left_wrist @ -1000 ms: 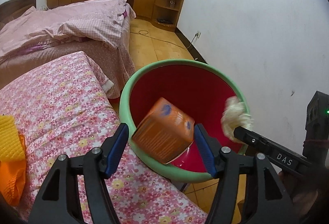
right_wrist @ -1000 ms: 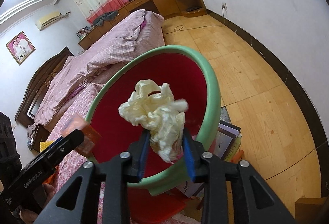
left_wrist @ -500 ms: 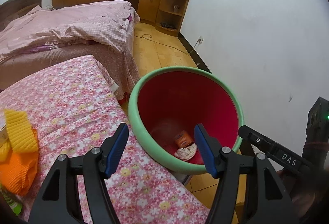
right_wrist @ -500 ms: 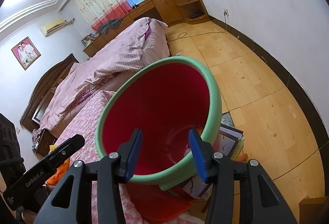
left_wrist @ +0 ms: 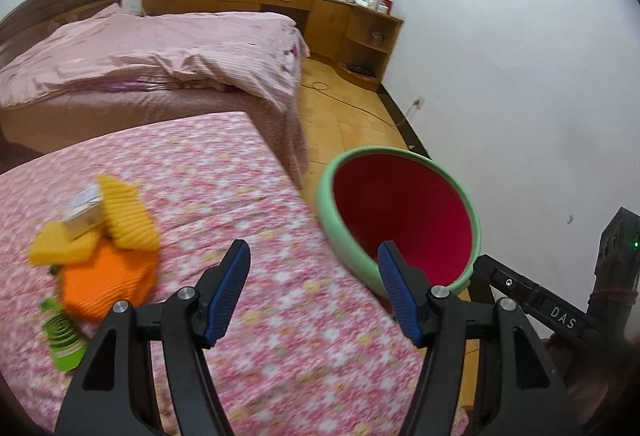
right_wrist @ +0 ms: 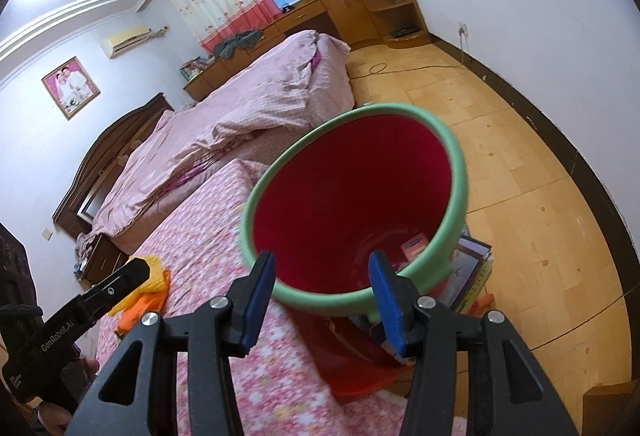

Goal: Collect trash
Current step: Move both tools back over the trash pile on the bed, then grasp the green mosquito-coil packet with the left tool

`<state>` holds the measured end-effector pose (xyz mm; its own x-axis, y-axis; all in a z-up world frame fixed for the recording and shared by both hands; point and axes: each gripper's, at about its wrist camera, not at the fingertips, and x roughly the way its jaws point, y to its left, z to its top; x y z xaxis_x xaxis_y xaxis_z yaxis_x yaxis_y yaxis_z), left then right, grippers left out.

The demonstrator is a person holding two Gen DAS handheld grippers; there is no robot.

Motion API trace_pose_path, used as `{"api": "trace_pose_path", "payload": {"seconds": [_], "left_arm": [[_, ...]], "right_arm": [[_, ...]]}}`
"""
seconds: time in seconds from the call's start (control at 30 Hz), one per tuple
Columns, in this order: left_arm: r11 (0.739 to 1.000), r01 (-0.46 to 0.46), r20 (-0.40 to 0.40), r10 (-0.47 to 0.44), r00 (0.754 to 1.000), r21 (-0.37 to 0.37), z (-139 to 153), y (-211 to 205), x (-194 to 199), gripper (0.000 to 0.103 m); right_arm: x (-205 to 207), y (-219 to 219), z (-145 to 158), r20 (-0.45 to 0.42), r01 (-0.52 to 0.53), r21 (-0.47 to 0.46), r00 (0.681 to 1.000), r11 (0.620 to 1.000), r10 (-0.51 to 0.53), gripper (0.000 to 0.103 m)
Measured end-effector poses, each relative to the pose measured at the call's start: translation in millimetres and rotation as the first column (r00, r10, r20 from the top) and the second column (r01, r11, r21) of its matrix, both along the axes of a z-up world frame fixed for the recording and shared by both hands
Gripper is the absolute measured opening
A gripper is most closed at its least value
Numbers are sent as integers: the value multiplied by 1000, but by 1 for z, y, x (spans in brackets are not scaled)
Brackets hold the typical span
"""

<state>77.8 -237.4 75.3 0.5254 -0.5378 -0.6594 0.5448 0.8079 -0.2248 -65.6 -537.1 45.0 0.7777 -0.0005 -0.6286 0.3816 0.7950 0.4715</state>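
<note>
Nearest the lens, the left gripper stands with its blue pads spread and nothing between them, poised over the flowered bedspread. The right gripper is likewise empty; its jaws are opening, with only the bin's mouth behind the gap. Just beyond, the red bin with its green rim sits against the bed edge, and an orange box lies at its bottom, so some trash is already in. Farther left on the bedspread lies a loose pile: a green wrapper, orange cloth, yellow cloth and a small white box on top. The next reach probably goes there; it is best to approach from above, take one light piece at a time, and close on it alone so the fabric underneath is not caught.
</note>
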Motion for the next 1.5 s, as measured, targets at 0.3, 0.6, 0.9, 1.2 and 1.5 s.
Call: {"api": "trace_pose_path", "payload": {"seconds": [0.3, 0.6, 0.9, 1.2, 1.5], "left_arm": [[984, -176, 2, 176, 984, 13, 0, 70, 0, 66], [945, -323, -34, 324, 945, 49, -20, 136, 9, 67], [925, -363, -94, 374, 923, 113, -59, 161, 23, 71], [908, -385, -119, 406, 906, 165, -85, 164, 50, 71], [900, -414, -148, 432, 890, 139, -96, 172, 64, 60]], "right_arm": [[6, 38, 7, -1, -77, -10, 997, 997, 77, 60], [13, 73, 2, -26, -138, -21, 990, 990, 138, 66], [27, 100, -10, -67, -190, -34, 980, 981, 187, 71], [36, 114, -18, -94, -220, -47, 972, 974, 215, 75], [48, 114, -31, -121, -229, -39, 967, 973, 223, 75]]}}
